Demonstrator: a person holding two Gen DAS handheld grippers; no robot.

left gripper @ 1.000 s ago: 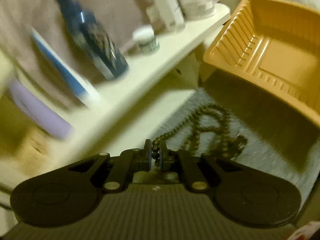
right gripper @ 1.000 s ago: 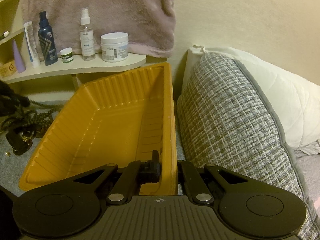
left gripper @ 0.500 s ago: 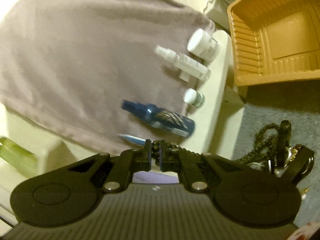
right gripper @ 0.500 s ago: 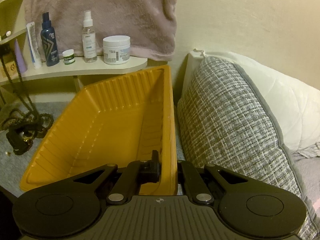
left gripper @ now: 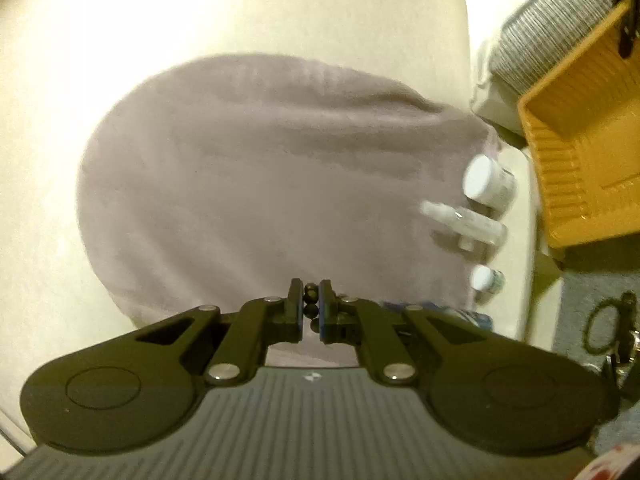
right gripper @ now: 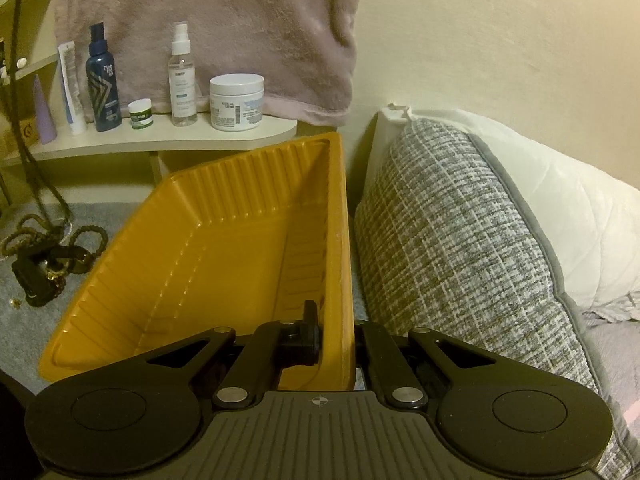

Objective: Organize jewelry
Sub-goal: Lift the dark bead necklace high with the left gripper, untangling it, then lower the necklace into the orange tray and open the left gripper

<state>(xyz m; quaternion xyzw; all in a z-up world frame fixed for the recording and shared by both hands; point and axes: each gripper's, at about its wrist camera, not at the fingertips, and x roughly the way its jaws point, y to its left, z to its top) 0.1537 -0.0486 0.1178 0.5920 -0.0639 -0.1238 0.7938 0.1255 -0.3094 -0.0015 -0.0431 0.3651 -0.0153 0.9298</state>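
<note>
My left gripper (left gripper: pixel 310 309) is shut on a dark beaded necklace (left gripper: pixel 311 303), a few beads showing between its pads. In the right wrist view that necklace (right gripper: pixel 16 92) hangs as a taut strand from the upper left down to a jewelry pile (right gripper: pixel 48 252) on the grey bed cover. An orange plastic tray (right gripper: pixel 224 264) stands tilted, its right wall pinched in my right gripper (right gripper: pixel 334 344), which is shut on it. The tray (left gripper: pixel 584 152) also shows at the right in the rolled left wrist view.
A shelf (right gripper: pixel 160 142) behind the tray carries bottles, a tube, a purple cone and a white jar (right gripper: pixel 237 101). A mauve towel (right gripper: pixel 224 28) hangs above it. A grey checked cushion (right gripper: pixel 452 248) and a white pillow (right gripper: pixel 560 208) lie right of the tray.
My left gripper has risen and rolled, pulling the beaded necklace up off the pile into a long hanging strand. The right gripper and the tray have stayed where they were.
</note>
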